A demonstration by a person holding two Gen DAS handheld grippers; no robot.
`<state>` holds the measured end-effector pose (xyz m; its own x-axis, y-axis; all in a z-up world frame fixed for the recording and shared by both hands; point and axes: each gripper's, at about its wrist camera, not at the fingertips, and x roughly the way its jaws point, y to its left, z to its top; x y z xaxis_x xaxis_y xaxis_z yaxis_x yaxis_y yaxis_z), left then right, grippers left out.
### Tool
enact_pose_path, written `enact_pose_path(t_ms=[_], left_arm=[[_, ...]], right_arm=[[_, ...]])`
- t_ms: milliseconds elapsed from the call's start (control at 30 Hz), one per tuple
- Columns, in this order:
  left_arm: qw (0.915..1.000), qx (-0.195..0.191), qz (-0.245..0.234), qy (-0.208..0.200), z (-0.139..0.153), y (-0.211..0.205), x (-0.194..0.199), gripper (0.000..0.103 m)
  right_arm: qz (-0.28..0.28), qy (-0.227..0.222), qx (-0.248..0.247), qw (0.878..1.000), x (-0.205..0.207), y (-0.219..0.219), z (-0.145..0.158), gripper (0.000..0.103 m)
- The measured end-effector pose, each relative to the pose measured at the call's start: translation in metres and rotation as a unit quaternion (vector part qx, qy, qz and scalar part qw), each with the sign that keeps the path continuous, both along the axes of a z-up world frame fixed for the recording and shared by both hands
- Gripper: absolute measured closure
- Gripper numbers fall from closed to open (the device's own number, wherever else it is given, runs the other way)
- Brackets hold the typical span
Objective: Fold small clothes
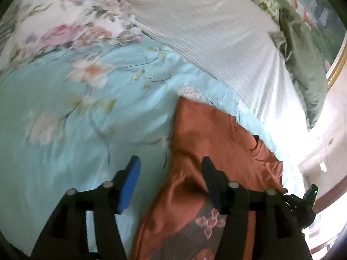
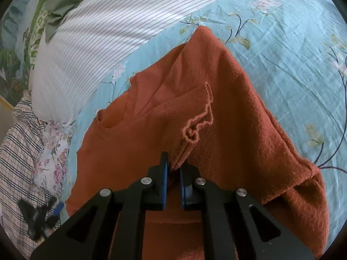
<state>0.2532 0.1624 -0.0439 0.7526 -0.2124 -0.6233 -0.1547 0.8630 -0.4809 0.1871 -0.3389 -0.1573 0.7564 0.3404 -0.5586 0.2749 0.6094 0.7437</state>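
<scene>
A rust-orange knit sweater (image 2: 227, 117) lies partly folded on a light blue floral bedsheet (image 2: 282, 43). My right gripper (image 2: 173, 164) is shut on a bunched fold of the sweater near its ribbed edge, and the knit rises in a ridge ahead of the fingers. In the left wrist view the same sweater (image 1: 208, 134) shows a grey patch with a pink flower (image 1: 209, 222) near the bottom. My left gripper (image 1: 171, 164) stands open over the sweater's left edge. Its blue pad (image 1: 130, 186) is over the sheet, its other finger over the orange cloth, and nothing is pinched.
A white striped cover (image 1: 216, 34) lies beyond the sweater, with a green cloth (image 1: 303, 65) at its far end. Plaid fabric (image 2: 19, 143) and a floral cloth (image 2: 52, 162) lie at the left in the right wrist view. A gold-framed picture (image 1: 338, 65) hangs on the wall.
</scene>
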Motion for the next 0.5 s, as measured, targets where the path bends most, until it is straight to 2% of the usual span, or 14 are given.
enact_pose_path(t_ms=[100, 200, 267, 333, 400, 433, 467, 500], left_arm=[[0.9985, 0.018, -0.042, 0.03, 0.001, -0.003, 0.05, 0.042], [0.991, -0.017, -0.098, 0.09, -0.019, -0.004, 0.107, 0.042], [0.984, -0.02, -0.119, 0.131, -0.035, -0.008, 0.132, 0.042], [0.9804, 0.007, -0.132, 0.146, -0.043, -0.018, 0.147, 0.042], [0.9797, 0.047, -0.144, 0.132, -0.039, -0.027, 0.15, 0.047], [0.9795, 0.057, -0.148, 0.125, -0.038, -0.03, 0.15, 0.08], [0.9787, 0.06, -0.159, 0.115, -0.037, -0.033, 0.151, 0.095], [0.9801, 0.069, -0.158, 0.098, -0.034, -0.036, 0.148, 0.095]], right_arm=[[0.0, -0.002, -0.001, 1.0, -0.001, 0.0, 0.0, 0.092], [0.003, -0.006, -0.002, 1.0, -0.002, 0.001, 0.002, 0.087], [0.006, -0.01, -0.003, 1.0, -0.001, 0.002, 0.002, 0.085], [0.009, -0.011, -0.007, 1.0, 0.0, 0.003, 0.003, 0.084], [0.016, -0.012, -0.014, 1.0, 0.004, 0.006, 0.004, 0.084], [0.025, -0.014, -0.021, 0.999, 0.006, 0.009, 0.005, 0.084], [0.033, -0.017, -0.029, 0.999, 0.008, 0.012, 0.008, 0.087], [0.037, -0.026, -0.04, 0.998, 0.008, 0.015, 0.013, 0.097]])
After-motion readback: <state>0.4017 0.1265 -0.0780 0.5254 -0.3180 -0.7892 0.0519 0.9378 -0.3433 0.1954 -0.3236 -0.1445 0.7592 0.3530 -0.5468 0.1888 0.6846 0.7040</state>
